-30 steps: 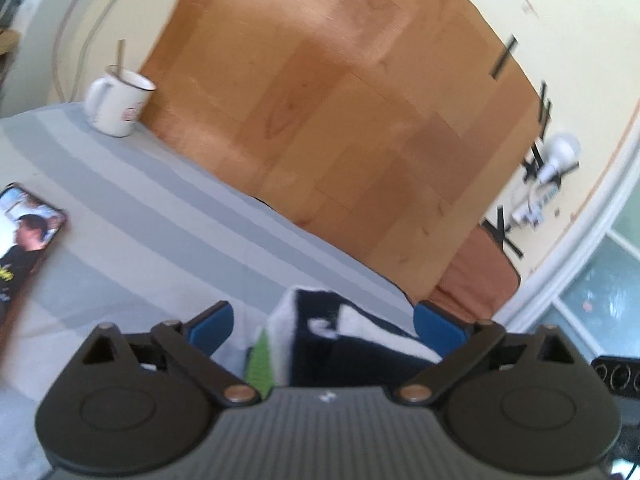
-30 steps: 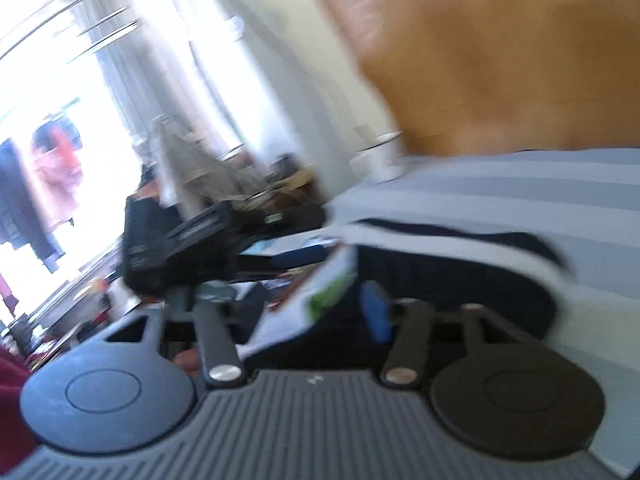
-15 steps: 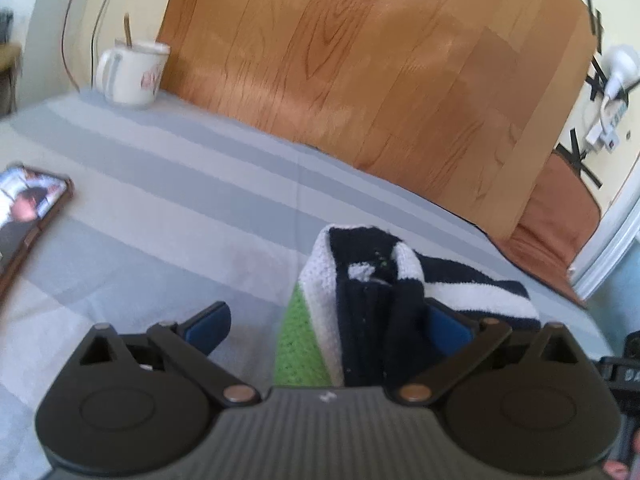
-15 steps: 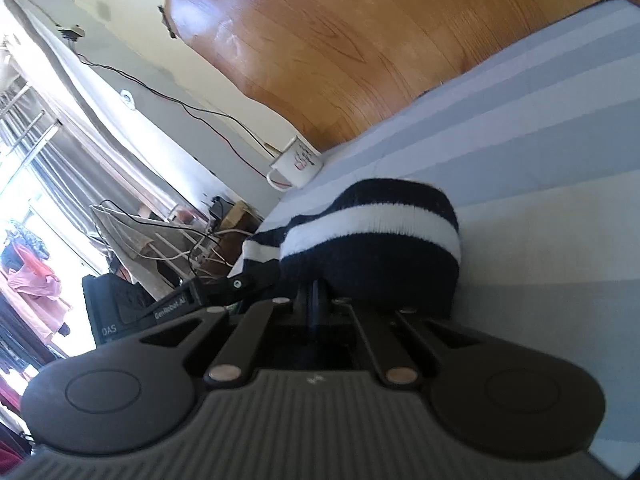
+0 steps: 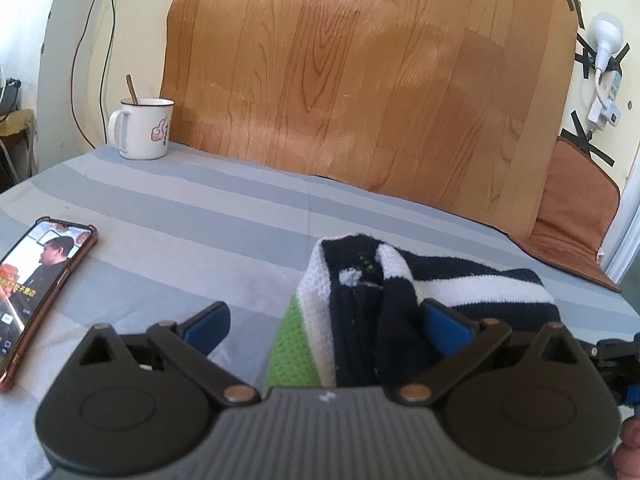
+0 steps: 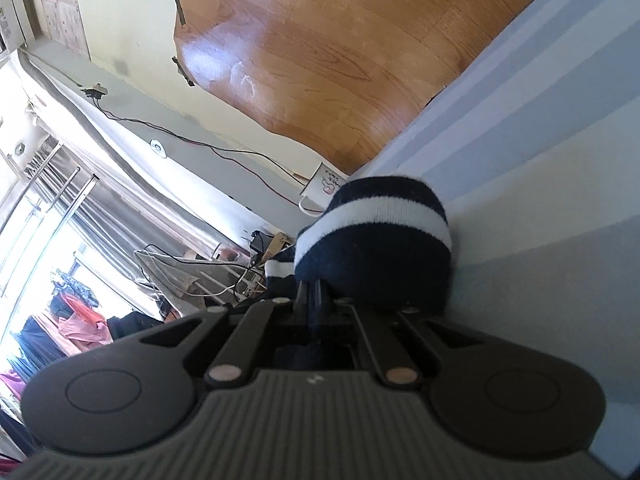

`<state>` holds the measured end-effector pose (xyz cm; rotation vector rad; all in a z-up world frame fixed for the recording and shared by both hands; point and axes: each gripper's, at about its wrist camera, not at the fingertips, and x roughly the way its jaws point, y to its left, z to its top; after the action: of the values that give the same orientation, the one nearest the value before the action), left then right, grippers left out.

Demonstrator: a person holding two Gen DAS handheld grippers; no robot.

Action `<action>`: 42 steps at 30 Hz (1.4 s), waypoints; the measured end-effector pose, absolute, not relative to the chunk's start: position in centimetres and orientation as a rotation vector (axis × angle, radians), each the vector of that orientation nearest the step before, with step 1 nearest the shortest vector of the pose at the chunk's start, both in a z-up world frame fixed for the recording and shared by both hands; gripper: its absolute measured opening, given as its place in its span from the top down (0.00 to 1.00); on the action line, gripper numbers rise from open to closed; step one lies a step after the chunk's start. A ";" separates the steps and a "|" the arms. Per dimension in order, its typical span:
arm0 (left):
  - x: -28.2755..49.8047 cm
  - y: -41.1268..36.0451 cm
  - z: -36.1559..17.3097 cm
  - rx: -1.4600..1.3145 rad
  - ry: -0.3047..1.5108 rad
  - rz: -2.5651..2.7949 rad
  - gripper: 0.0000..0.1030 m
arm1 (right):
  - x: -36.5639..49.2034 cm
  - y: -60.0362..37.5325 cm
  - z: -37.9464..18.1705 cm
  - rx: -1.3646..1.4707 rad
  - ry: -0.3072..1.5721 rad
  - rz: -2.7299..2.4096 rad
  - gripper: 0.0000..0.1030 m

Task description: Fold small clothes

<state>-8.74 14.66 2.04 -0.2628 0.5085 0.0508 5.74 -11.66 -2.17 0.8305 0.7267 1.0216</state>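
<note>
On the striped bed (image 5: pixel 200 216), the sock (image 5: pixel 360 320) looks half-folded: right gripper (image 6: pixel 314 296) pinches it closed, left gripper (image 5: pixel 324 320) gapes wide around it.

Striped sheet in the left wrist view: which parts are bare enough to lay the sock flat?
Bare sheet lies between the phone, the mug and the sock, up to the wooden board. It is crowded near the left gripper, where the bunched sock sits.
</note>
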 end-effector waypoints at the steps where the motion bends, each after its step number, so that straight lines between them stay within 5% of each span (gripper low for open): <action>1: -8.8 14.6 2.1 -0.258 0.506 0.053 0.00 | 5.8 -11.8 -2.3 0.836 0.727 1.023 0.96; 42: -8.5 15.2 1.8 -0.301 0.516 0.030 0.00 | 5.9 -13.3 -3.3 0.913 0.745 1.037 0.94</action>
<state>-8.54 15.24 1.81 -0.3012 0.5157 0.0298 5.88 -13.26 -3.28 0.9127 0.7450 1.0370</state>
